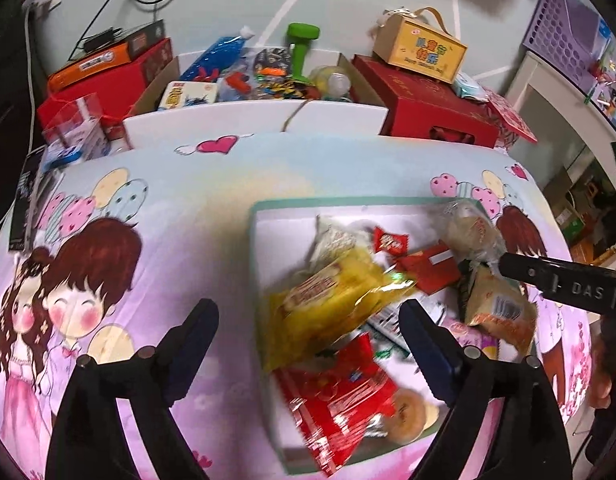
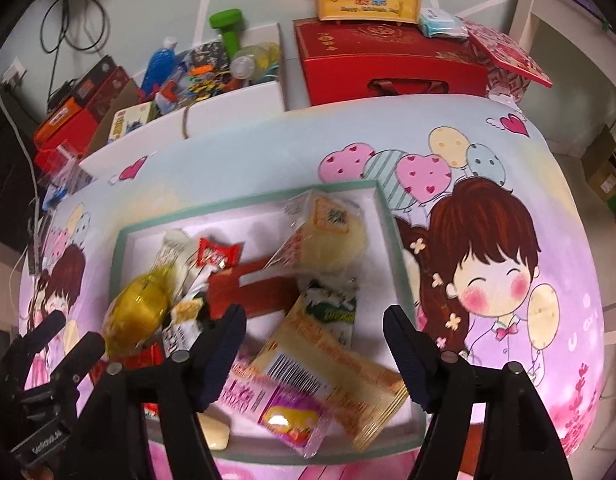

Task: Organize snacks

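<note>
Both sets of jaws stand apart and hold nothing. The left gripper (image 1: 308,328) hangs over the near-left part of the green-rimmed tray (image 1: 253,240), its right finger above the snack pile and its left finger outside the rim, over the cartoon-print tablecloth (image 1: 108,240). The right gripper (image 2: 314,336) hovers over the tray's near-right part, straddling the tan barcoded packet (image 2: 328,376).

The snacks all lie heaped in the tray. Under the left gripper the yellow wafer pack (image 1: 328,300) lies with its long axis slanting from the tray's near-left toward its far-right, resting partly on the red pack (image 1: 340,404). The tan barcoded packet runs diagonally from the tray's middle toward its near-right corner, where its end overhangs the rim. A pink-and-yellow sachet (image 2: 284,416) lies just beside it, overlapping.

Risks, as I judge them: the packs overlap, so closing on one could catch a neighbour's crinkled edge and drag it out. The overhanging tan packet could be nudged off the tray. The two grippers work near each other over the same tray and could collide.
</note>
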Tool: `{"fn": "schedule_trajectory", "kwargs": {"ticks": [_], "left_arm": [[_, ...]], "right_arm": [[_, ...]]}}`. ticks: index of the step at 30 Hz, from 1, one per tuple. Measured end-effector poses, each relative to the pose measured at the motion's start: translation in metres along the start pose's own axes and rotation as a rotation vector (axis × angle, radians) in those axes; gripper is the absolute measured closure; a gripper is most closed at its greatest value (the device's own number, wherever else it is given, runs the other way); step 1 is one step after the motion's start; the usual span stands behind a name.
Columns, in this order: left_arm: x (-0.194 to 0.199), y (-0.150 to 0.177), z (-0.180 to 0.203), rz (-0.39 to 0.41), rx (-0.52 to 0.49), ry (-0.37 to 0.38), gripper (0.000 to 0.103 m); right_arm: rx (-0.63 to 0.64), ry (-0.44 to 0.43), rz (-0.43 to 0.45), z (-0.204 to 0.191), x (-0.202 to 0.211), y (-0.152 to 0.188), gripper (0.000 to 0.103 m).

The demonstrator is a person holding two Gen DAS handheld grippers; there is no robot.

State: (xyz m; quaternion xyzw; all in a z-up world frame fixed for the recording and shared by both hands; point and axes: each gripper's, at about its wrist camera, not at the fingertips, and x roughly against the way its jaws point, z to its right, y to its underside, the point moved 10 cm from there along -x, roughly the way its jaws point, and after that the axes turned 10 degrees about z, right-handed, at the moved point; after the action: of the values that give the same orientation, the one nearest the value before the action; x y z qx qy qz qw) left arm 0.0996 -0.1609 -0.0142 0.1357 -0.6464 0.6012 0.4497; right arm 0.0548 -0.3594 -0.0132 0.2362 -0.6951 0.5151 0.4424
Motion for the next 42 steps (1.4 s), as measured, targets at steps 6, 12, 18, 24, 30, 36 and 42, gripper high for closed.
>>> {"fn": "schedule_trajectory", "kwargs": {"ticks": [6,12,18,24,30,36,42], "left_arm": [[0.010,0.015,-0.026,0.020,0.034,-0.057,0.010],[0.021,0.035,-0.049,0.027,0.045,-0.103,0.009],[0.037,0.055,-0.065,0.046,0.034,-0.143,0.009],[0.052,0.069,-0.069,0.057,0.042,-0.139,0.009],[0.068,0.081,-0.078,0.069,0.061,-0.169,0.009],[0.077,0.099,-0.093,0.039,0.069,-0.234,0.009],[0.079,0.114,-0.099,0.001,0.067,-0.233,0.009]], "right_arm": [[0.047,-0.016,0.038,-0.019,0.014,0.018,0.013],[0.042,-0.046,0.073,-0.039,0.023,0.048,0.000],[0.035,-0.055,0.121,-0.051,0.034,0.075,0.000],[0.014,-0.058,0.148,-0.063,0.042,0.106,0.000],[0.018,-0.055,0.166,-0.072,0.047,0.129,0.000],[0.048,-0.023,0.200,-0.078,0.052,0.141,0.000],[0.062,-0.002,0.219,-0.080,0.054,0.147,0.000]]}}
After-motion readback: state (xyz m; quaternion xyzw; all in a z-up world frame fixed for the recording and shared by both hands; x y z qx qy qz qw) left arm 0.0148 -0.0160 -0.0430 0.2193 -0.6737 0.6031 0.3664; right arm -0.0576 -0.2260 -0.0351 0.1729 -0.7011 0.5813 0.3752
